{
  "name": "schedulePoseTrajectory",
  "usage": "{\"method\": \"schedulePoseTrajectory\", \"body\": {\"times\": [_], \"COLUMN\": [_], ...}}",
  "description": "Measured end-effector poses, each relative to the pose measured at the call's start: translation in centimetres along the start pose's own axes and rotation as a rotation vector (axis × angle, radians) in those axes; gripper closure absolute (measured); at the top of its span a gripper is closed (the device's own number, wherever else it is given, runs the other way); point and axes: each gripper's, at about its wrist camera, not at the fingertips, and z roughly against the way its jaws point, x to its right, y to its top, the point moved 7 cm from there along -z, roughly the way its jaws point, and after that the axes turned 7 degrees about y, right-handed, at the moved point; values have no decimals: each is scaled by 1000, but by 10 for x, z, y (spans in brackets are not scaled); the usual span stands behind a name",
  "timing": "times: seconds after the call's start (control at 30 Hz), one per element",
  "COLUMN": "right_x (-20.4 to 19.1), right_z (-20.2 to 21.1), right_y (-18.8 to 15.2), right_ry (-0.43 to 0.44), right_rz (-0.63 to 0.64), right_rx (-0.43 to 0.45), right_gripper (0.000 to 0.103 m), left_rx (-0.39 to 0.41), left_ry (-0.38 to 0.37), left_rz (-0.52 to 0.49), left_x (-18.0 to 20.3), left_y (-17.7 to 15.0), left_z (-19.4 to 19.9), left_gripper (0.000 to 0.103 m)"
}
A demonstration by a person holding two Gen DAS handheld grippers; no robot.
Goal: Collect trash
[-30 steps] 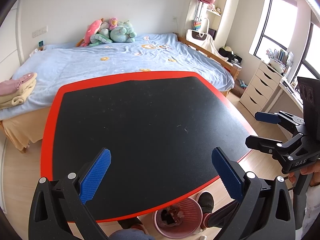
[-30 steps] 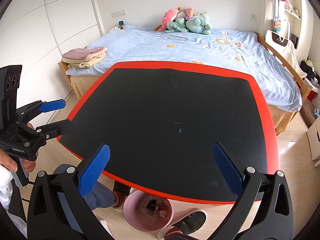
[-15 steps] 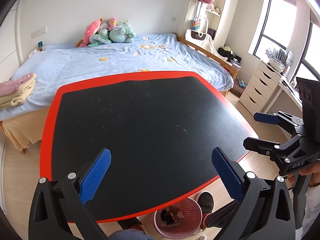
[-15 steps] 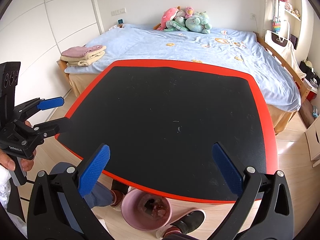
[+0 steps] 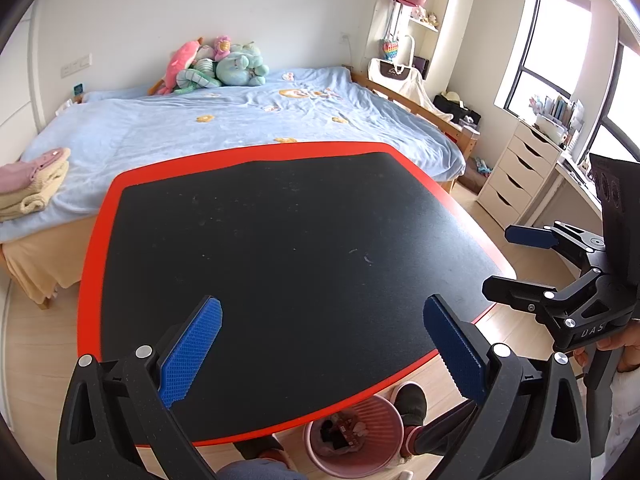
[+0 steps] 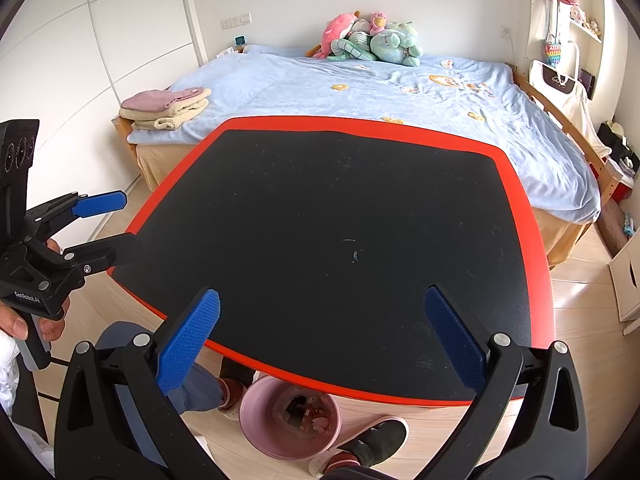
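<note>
Trash w/ wrappers sits in pink bin point(image 6: 290, 420), bottom centre, under red-edged table point(image 6: 520, 208). Nothing shifted vs. 1 s ago; tabletop bare, so task looks done. Left gripper point(image 5: 322, 354) & right gripper point(image 6: 320, 336): wide open, holding nothing.

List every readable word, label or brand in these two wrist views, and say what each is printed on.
"DAS" – on the black body of the right gripper, seen from the left wrist view.
"GenRobot.AI" – small white print on the body of the left gripper, seen from the right wrist view; only just legible.
Print on the white bag by the shelves: too small to read.
Packaging in the pink bin: unreadable.
</note>
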Motion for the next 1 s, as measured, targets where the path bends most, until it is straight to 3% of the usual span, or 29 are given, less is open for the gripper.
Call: {"method": "schedulePoseTrajectory", "body": {"times": [1.0], "right_x": [5], "right_z": [2], "right_y": [0], "right_ry": [-2], "right_rz": [2], "right_rx": [1], "right_gripper": [3], "left_rx": [-12], "left_ry": [24], "left_rz": [-12], "left_x": [6], "left_y": [-1], "left_z": [-5], "left_gripper": [6]}}
